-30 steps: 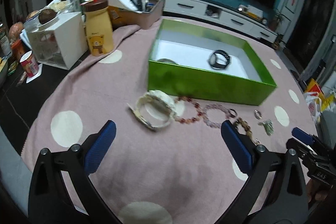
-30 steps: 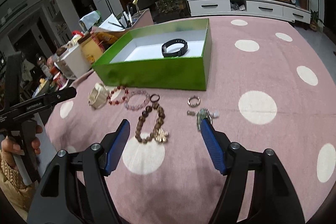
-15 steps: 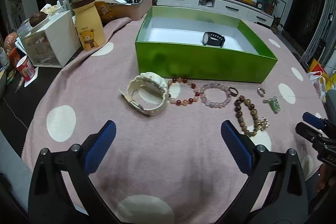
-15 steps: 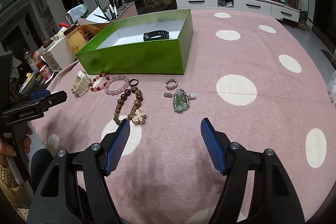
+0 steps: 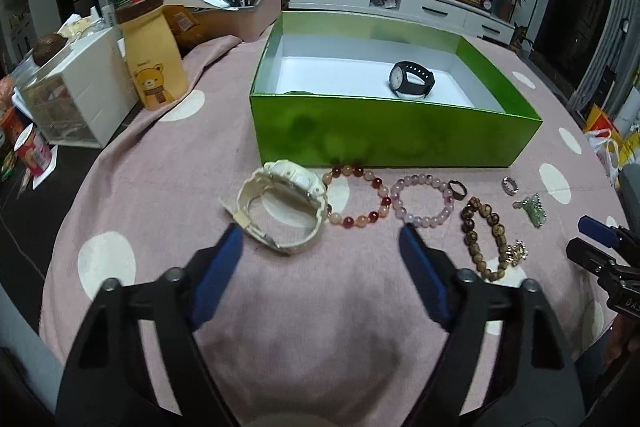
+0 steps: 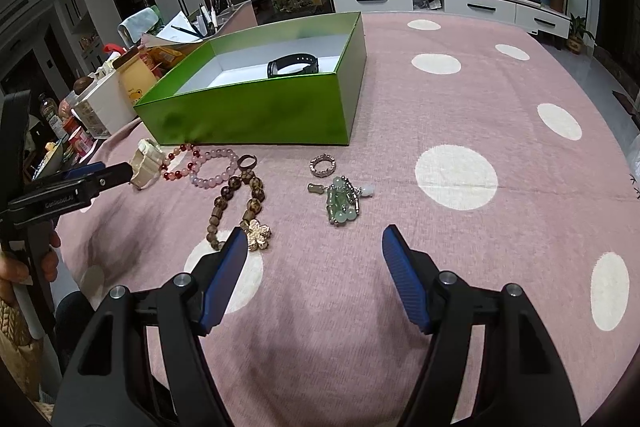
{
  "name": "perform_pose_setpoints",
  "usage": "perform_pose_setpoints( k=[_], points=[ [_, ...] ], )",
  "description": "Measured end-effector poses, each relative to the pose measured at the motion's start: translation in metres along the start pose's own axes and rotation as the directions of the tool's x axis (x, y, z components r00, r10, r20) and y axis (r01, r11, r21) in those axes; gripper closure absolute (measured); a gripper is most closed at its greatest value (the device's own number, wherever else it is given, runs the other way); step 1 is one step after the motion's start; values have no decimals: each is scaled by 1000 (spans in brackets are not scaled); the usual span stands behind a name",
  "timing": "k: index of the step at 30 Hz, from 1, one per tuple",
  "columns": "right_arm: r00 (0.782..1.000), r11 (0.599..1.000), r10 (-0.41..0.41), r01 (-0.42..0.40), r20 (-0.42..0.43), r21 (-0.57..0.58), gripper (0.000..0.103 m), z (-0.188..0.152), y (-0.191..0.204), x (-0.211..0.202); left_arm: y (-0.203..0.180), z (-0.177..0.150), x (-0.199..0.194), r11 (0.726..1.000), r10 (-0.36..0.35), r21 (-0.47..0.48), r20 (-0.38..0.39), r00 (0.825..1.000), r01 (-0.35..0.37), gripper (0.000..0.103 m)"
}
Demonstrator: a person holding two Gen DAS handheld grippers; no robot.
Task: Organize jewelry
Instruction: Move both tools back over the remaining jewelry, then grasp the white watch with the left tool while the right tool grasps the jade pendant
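A green box [image 5: 384, 131] [image 6: 256, 111] on the pink dotted cloth holds a black watch [image 5: 412, 79] [image 6: 293, 64]. In front of it lie a cream watch [image 5: 280, 211] [image 6: 145, 162], a red-orange bead bracelet [image 5: 357, 198], a pale pink bead bracelet [image 5: 423, 200] [image 6: 216, 167], a brown bead bracelet [image 5: 484, 235] [image 6: 236, 207], a dark ring [image 5: 457, 189], a silver ring [image 6: 322, 164] and a green pendant [image 6: 340, 201]. My left gripper [image 5: 320, 247] hovers just before the cream watch, jaws closing, nothing between them. My right gripper [image 6: 314, 247] stands open before the pendant.
At the left stand a yellow bear bottle [image 5: 154, 55], a white drawer unit [image 5: 76, 95] and a pen-filled organiser box [image 5: 228, 11]. A hand [image 6: 24, 259] holds the left gripper at the table's left edge.
The left gripper moved down and closer to the cream watch, and its jaws narrowed. The right view shifted slightly; its jaws kept their width.
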State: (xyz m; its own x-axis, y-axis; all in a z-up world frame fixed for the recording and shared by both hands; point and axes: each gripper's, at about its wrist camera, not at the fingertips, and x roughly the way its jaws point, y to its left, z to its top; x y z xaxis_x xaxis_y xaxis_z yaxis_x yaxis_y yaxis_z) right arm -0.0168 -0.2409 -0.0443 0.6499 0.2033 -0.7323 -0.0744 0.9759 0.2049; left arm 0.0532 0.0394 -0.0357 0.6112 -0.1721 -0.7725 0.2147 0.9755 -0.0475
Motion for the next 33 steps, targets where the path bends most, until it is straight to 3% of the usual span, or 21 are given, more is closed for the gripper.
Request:
perform_pose_setpoints(
  k=[3, 7, 12, 14, 18, 24, 28, 33],
  points=[
    [1000, 1000, -1, 1, -3, 1, 33, 2, 0, 4, 1, 5, 8, 1000, -12, 11, -21, 1000, 12, 45],
    [1000, 1000, 0, 0, -5, 0, 33, 5, -1, 8, 0, 8, 20, 999, -17, 46, -61, 998, 19, 56],
    [1000, 1000, 3, -3, -12, -1, 33, 7, -2, 15, -1, 6, 31, 996, -37, 73, -109, 993, 46, 68],
    [1000, 1000, 4, -4, -18, -4, 33, 8, -2, 19, -3, 7, 32, 995, -31, 95, -116, 993, 42, 70],
    [1000, 1000, 2, -2, -30, -5, 33, 10, -3, 27, -5, 10, 37, 992, 3, 123, -154, 988, 16, 83],
    [999, 1000, -18, 18, -37, -5, 33, 15, -7, 36, -8, 16, 45, 986, 39, 166, -218, 975, -3, 89],
    [998, 999, -33, 32, -54, -21, 43, 17, -8, 45, -9, 17, 47, 985, 38, 174, -240, 970, 4, 95],
    [997, 998, -55, 53, -56, -47, 58, 19, -7, 52, -6, 16, 44, 990, 13, 138, -220, 975, 18, 98]
  ],
)
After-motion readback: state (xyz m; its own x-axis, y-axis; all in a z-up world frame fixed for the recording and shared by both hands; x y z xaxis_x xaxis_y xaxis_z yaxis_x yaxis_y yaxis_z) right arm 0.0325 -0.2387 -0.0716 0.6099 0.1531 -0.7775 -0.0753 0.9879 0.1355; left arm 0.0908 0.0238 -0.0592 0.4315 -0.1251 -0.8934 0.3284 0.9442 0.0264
